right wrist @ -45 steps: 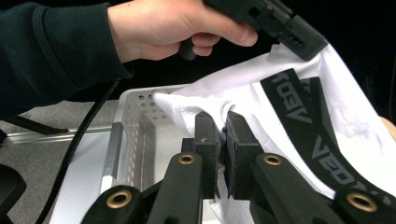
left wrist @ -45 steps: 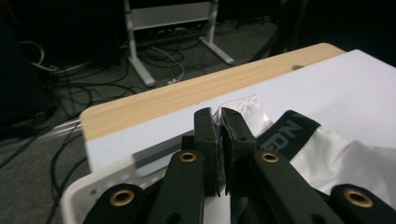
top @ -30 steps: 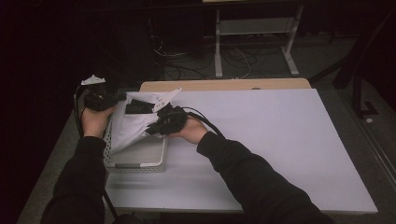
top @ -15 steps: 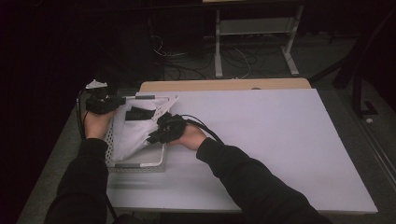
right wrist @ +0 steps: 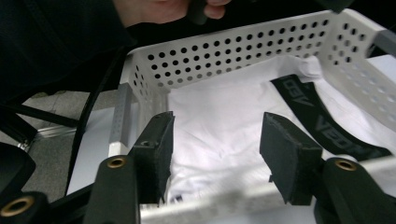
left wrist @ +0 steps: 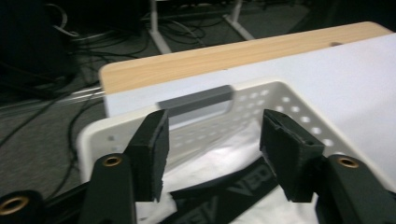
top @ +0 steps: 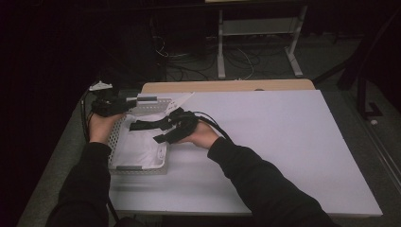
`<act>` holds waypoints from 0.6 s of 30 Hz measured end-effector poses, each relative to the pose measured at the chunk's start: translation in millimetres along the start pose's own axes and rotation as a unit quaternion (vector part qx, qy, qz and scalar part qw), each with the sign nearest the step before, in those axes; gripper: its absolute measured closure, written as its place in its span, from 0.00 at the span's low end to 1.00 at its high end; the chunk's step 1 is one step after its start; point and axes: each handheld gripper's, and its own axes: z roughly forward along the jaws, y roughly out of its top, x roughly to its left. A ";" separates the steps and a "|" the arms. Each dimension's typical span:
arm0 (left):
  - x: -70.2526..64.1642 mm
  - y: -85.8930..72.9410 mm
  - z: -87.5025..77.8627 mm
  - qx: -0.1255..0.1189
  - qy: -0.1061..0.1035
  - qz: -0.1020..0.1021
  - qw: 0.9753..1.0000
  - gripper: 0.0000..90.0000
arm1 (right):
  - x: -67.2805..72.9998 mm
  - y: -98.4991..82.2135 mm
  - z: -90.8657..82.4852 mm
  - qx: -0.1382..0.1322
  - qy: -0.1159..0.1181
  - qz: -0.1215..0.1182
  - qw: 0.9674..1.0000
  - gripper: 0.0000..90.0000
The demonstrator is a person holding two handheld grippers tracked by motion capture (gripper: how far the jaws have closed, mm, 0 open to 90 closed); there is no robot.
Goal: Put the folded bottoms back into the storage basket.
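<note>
White perforated plastic forms the basket (top: 124, 166), which is set at the left end of the white table (top: 283, 142), its grey handle (left wrist: 195, 99) toward the far wooden edge. A white garment (right wrist: 224, 126) with a black lettered band (right wrist: 322, 126) is laid inside the basket. The left gripper (left wrist: 212, 140) is held over the basket's far end with its jaws spread wide and nothing between them. The right gripper (right wrist: 215, 149) is held at the basket's right rim, pointed across the garment, jaws likewise wide apart and empty. The left hand (top: 101, 126) is seen at the basket's left side.
</note>
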 end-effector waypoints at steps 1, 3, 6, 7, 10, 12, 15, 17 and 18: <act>-3.3 -0.1 0.0 -0.002 -0.008 0.003 1.000 0.43 | -0.9 -1.9 -3.6 -0.001 -0.002 0.001 1.000 0.46; -10.3 -0.5 0.1 -0.004 -0.024 0.008 1.000 0.38 | -3.0 -6.0 -10.9 -0.007 -0.009 0.002 1.000 0.45; -23.4 -0.1 -0.6 -0.004 -0.040 0.017 0.999 0.34 | -5.9 -12.5 -21.9 -0.016 -0.017 0.007 1.000 0.43; -27.5 -0.1 -1.2 -0.005 -0.045 0.022 0.999 0.33 | -6.8 -14.9 -25.4 -0.018 -0.019 0.008 1.000 0.42; -39.4 -0.1 -2.5 -0.009 -0.058 0.031 0.998 0.29 | -8.6 -21.5 -36.5 -0.024 -0.028 0.005 0.999 0.40; -46.6 -0.6 -2.7 -0.010 -0.066 0.035 0.997 0.28 | -9.8 -25.5 -44.2 -0.033 -0.033 0.008 0.999 0.38; -57.0 -1.8 -2.7 -0.012 -0.083 0.034 0.996 0.26 | -11.3 -29.0 -53.5 -0.026 -0.053 0.005 0.998 0.35; -64.4 -2.8 -2.8 -0.014 -0.096 0.035 0.995 0.23 | -11.5 -32.1 -60.2 -0.029 -0.065 -0.004 0.997 0.35; -68.6 -3.4 -2.7 -0.013 -0.099 0.037 0.994 0.21 | -11.6 -33.9 -63.9 -0.033 -0.065 -0.004 0.997 0.34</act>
